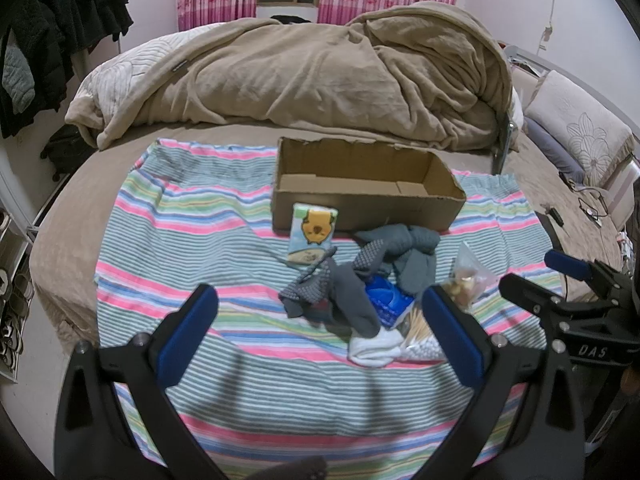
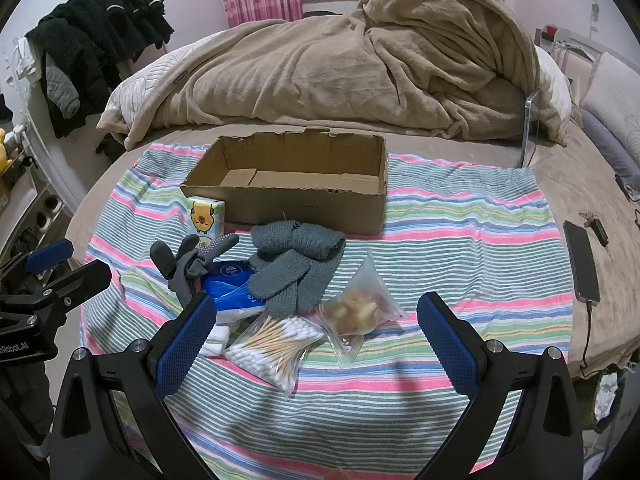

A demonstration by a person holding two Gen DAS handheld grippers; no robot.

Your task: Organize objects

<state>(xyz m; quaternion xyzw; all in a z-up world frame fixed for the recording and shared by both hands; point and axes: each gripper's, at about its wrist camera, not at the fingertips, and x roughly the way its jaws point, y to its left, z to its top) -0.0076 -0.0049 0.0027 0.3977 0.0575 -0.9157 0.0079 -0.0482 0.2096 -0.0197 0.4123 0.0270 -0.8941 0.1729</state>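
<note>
A wide bed [image 2: 520,184] carries a striped pastel cloth [image 2: 460,240], and on its far part stands an empty open brown cardboard box [image 2: 304,200]. Before the box lie grey knitted gloves [image 2: 288,276], a clear bag of cotton swabs [image 2: 276,340], a small clear snack bag [image 2: 356,312] and a tissue pack with a yellow cartoon animal [image 1: 314,232]. The left claw [image 1: 320,332] and the right claw [image 2: 316,340] are both wide apart, holding nothing, above the near cloth.
</note>
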